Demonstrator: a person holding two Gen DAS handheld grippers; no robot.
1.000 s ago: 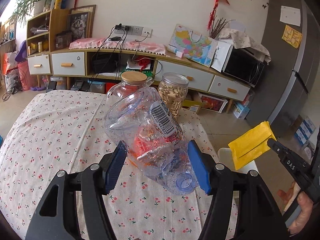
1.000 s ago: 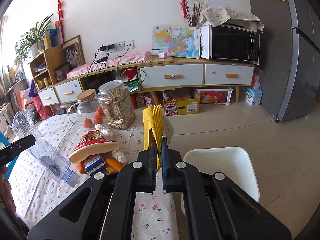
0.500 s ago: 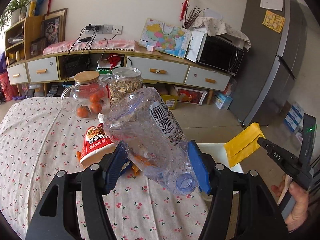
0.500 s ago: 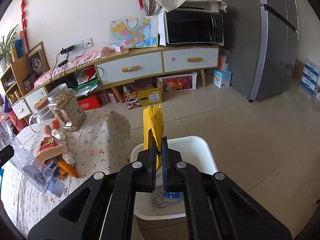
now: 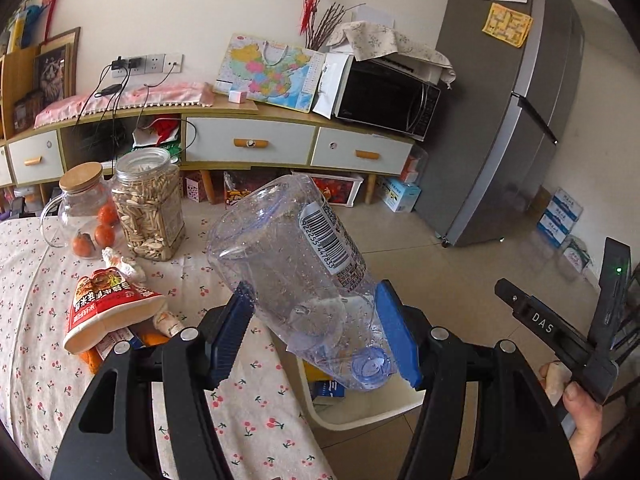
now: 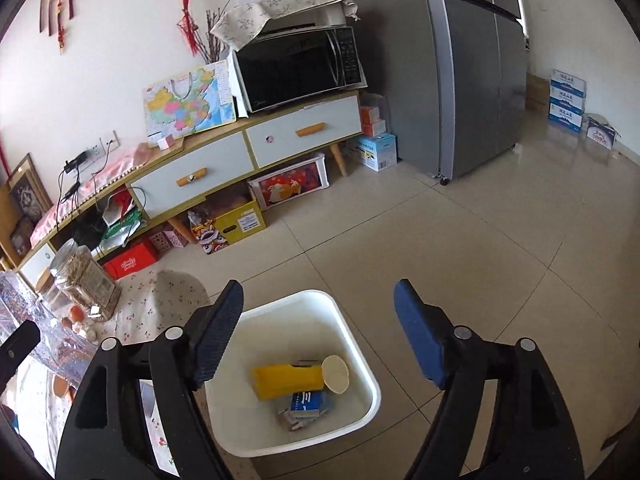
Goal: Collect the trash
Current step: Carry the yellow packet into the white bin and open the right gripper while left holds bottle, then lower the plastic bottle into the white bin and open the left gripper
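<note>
A: Where is the plastic bottle (image 5: 296,268) right now?

B: Pinched between the blue pads of the left tool (image 5: 316,332), held in the air past the edge of the table (image 5: 36,364). Its long axis runs from the capped neck, low and close to the camera, up and away to the broad base, which points toward the cabinets. It tilts somewhat leftward as it rises.

A: And the white bin (image 6: 352,360)?

B: On the floor just beside the table. In the left view part of its rim (image 5: 360,416) shows below and behind the bottle's cap end, so the bottle looks to be roughly over it, neck downward. I judge that letting go here would drop it cap first, though the base leans back toward the table.

A: What about the other side?

B: The right tool (image 6: 318,332) is spread wide with nothing between its pads, hanging above the bin. A yellow packet (image 6: 286,380) lies inside, alongside a round pale lid and a blue-and-white wrapper.

A: What is left on the table?

B: A red snack bag (image 5: 108,308) lying on small wrappers, near a jar of seeds (image 5: 148,208) and a glass jug with a wooden lid (image 5: 82,212). The left hand is nearer to them.
</note>
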